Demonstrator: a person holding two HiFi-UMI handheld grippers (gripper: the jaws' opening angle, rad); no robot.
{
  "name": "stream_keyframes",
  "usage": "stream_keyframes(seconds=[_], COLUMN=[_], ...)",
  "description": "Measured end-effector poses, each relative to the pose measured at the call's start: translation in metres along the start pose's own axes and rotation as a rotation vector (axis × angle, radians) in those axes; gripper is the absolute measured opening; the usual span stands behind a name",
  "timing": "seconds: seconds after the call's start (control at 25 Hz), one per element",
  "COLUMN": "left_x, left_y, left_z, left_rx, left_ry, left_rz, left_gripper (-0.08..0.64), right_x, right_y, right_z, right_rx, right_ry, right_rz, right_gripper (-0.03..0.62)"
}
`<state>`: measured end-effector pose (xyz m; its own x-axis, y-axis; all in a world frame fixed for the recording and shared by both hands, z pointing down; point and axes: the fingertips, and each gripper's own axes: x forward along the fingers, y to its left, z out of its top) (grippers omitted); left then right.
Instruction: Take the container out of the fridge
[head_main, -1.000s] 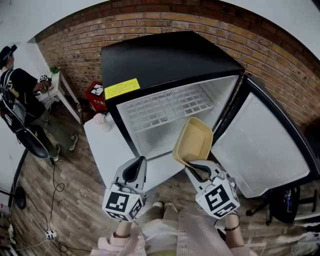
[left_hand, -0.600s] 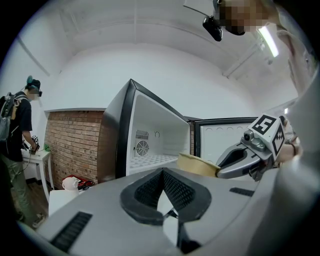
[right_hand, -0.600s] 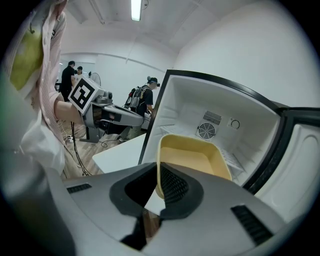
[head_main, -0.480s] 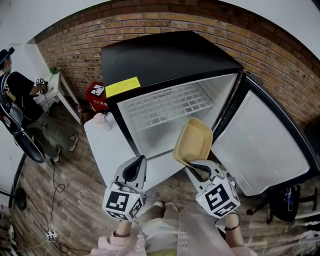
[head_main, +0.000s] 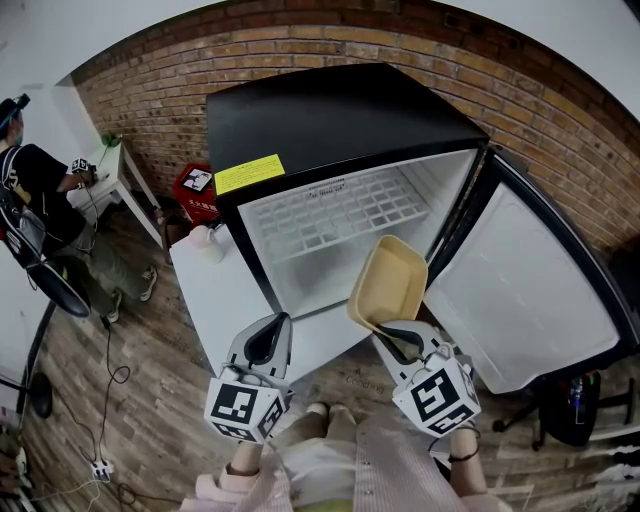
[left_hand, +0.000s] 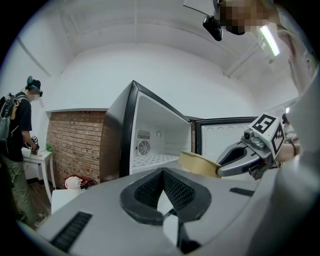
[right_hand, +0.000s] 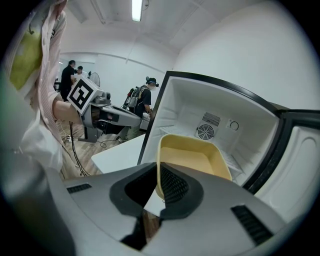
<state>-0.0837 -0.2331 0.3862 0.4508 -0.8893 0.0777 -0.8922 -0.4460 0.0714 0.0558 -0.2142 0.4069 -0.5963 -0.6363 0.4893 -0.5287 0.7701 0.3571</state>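
A shallow pale yellow container (head_main: 387, 278) hangs tilted in front of the open black fridge (head_main: 330, 115), outside its white cavity. My right gripper (head_main: 392, 336) is shut on the container's near rim. In the right gripper view the container (right_hand: 192, 156) stands up from between the pads (right_hand: 167, 186). My left gripper (head_main: 268, 340) hovers to the left of it at the same height, shut, with nothing between its jaws. In the left gripper view its jaws (left_hand: 162, 175) meet at the tips, and the container (left_hand: 197, 163) shows to the right. A wire shelf (head_main: 330, 210) inside the fridge is bare.
The fridge door (head_main: 525, 290) stands swung open to the right. A low white surface (head_main: 212, 290) lies left of the fridge, with a red box (head_main: 196, 190) behind it. A person (head_main: 35, 190) stands at a white table (head_main: 128, 172) far left. Cables (head_main: 105, 400) trail over the wooden floor.
Both grippers and the container have kept still. Only the person at the far left has shifted slightly.
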Motion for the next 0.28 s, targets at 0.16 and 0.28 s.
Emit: stream_keyframes(seconds=[0.16,0.28], left_x=[-0.0004,-0.0009], left_y=[-0.0013,-0.0009], left_z=[0.0006,0.0017], left_rx=[-0.002,-0.003], left_ry=[-0.002,-0.003], left_rz=[-0.004,-0.006], left_gripper=[-0.008,-0.008], right_x=[0.0032,0.0044], right_y=[0.0008,0.0005], right_z=[-0.0040,-0.0042], right_rx=[-0.013,-0.018], right_ry=[-0.008,-0.014], right_rz=[-0.003,-0.008], right_gripper=[0.021,0.021])
